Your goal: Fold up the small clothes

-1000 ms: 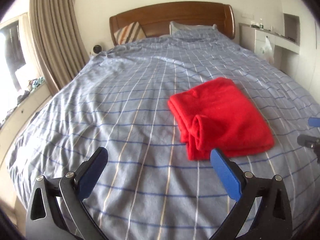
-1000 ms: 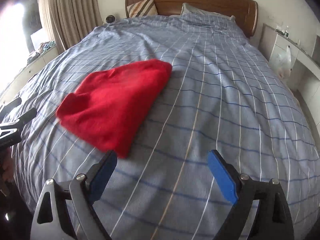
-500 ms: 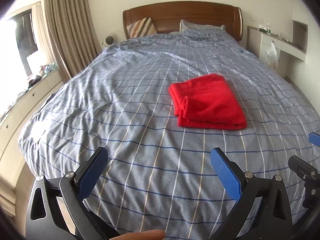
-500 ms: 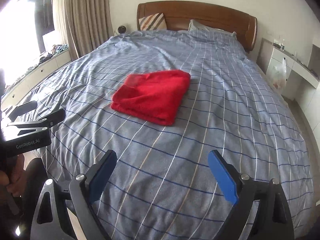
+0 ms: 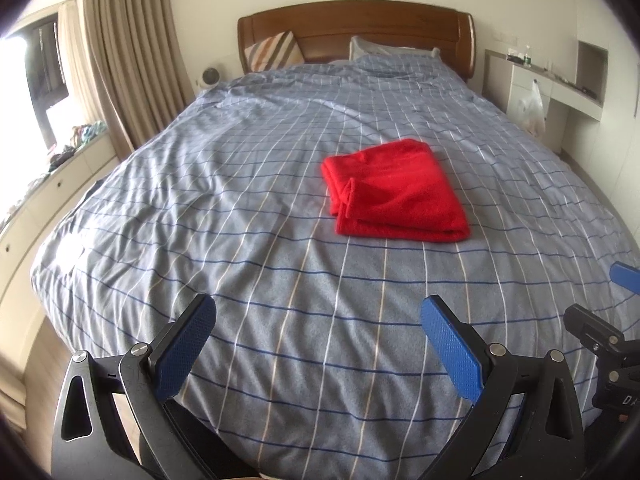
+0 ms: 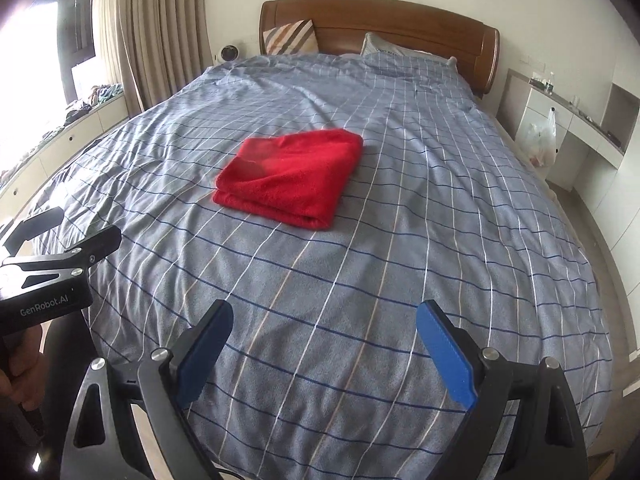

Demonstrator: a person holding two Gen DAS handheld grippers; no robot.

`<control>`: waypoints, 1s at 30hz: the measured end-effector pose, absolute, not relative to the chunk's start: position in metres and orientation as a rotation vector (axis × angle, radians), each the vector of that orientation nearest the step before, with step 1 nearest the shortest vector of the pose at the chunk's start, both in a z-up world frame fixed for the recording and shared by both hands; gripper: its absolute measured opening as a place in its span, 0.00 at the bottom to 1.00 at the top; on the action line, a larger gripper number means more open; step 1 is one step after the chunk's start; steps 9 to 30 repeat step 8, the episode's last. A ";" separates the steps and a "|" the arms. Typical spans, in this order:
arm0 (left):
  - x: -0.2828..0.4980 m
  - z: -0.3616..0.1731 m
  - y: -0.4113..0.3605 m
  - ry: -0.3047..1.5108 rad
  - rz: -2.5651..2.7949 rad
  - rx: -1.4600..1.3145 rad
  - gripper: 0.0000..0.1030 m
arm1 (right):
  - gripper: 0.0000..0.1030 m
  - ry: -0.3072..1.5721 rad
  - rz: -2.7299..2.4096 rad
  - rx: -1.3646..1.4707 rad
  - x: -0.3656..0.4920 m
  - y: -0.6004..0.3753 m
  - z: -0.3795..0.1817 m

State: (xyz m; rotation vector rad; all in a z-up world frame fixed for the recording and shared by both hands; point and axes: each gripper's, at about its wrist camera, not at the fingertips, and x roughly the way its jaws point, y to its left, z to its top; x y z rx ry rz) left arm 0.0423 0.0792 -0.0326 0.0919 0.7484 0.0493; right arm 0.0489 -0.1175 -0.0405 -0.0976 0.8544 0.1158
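A bedroom with a wooden headboard [image 5: 356,24] and a blue checked bed [image 5: 240,208]: the red cloth [image 5: 394,194] lies folded mid-bed, well apart from both tools. The left claw [image 5: 320,344] and right claw [image 6: 324,344] hang released and empty at the foot. The fold looks finished; any tidying should square the loose left edge gently.

Premises: a domestic bedroom. Evidence: double bed [image 5: 280,240] under blue checked duvet, wooden headboard [image 5: 356,24] at 12 o'clock, pillows [image 6: 290,36] against it, curtains [image 5: 132,52] at 10 o'clock, built-in shelving [image 6: 580,120] at 2 o'clock.
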 end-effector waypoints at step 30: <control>0.028 -0.030 0.070 0.720 0.049 0.122 1.00 | 0.89 0.855 0.122 -0.086 0.042 -0.114 -0.037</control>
